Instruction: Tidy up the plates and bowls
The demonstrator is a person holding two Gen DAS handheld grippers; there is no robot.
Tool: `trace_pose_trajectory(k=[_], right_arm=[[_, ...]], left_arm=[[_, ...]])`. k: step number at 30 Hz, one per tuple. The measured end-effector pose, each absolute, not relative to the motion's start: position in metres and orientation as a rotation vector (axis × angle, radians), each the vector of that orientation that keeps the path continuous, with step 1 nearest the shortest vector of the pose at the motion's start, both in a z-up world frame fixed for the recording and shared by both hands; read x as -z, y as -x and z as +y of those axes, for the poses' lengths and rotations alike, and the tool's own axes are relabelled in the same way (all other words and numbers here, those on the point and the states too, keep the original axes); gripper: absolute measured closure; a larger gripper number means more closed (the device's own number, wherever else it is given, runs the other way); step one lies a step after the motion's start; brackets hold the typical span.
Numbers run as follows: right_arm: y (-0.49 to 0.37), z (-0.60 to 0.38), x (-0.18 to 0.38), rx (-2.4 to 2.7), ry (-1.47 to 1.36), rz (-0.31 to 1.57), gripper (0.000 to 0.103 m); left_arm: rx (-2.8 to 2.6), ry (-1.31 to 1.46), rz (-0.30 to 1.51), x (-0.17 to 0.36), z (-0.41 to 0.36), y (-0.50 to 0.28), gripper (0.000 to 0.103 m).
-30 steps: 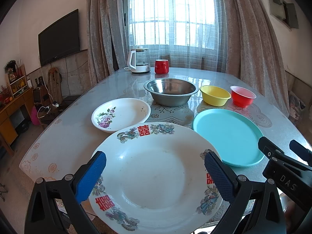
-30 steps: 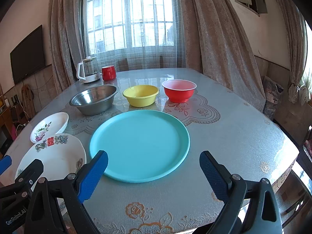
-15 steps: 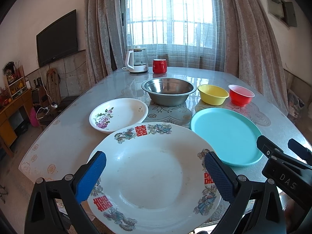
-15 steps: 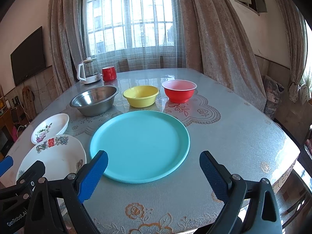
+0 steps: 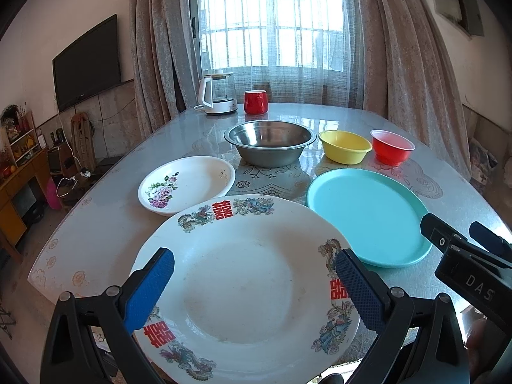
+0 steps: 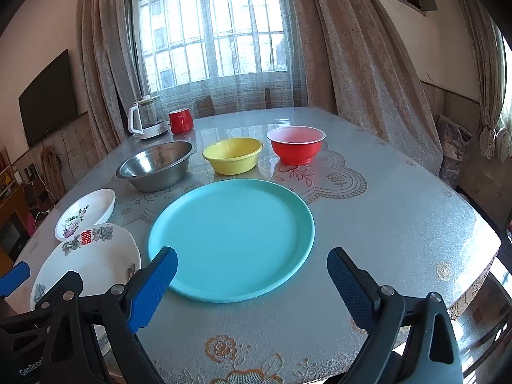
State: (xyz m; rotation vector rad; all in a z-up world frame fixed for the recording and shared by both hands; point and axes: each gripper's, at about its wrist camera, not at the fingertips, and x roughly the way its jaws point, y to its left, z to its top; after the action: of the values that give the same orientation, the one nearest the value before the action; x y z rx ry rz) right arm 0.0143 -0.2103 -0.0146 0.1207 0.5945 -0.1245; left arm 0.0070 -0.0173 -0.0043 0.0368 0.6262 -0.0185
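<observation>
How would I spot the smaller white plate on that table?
Start at the steel bowl mid-table, then look just nearer and left. The small white plate sits there, marked by pink roses, unlike the big plate with red characters beside it.

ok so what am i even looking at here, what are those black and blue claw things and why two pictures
Those claws are hand-held grippers, one in each of a person's hands, each carrying its own camera; hence two pictures. The left gripper hangs open over the big white plate. The right gripper hangs open near the turquoise plate. Neither holds anything. Also on the table: a small flowered plate, a steel bowl, a yellow bowl, a red bowl, a kettle and a red mug.
</observation>
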Motion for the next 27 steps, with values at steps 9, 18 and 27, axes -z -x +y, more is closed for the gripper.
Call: trace_pose_trajectory(k=[9,18,27], right_arm=[[-0.020,-0.276,0.018,-0.008,-0.397,0.585,0.011],[-0.041,-0.319,0.039,-0.012,-0.519,0.710,0.051],[-0.065,-0.310,0.054,-0.058,-0.422,0.816,0.073]], left_arm=[[0.132,-0.069,0.693,-0.011,-0.024,-0.038,0.003],[0.287,-0.160,0.819,-0.013,-0.062,-0.089,0.037],[0.295,-0.147,1.001,0.011,-0.089,-0.151,0.070]])
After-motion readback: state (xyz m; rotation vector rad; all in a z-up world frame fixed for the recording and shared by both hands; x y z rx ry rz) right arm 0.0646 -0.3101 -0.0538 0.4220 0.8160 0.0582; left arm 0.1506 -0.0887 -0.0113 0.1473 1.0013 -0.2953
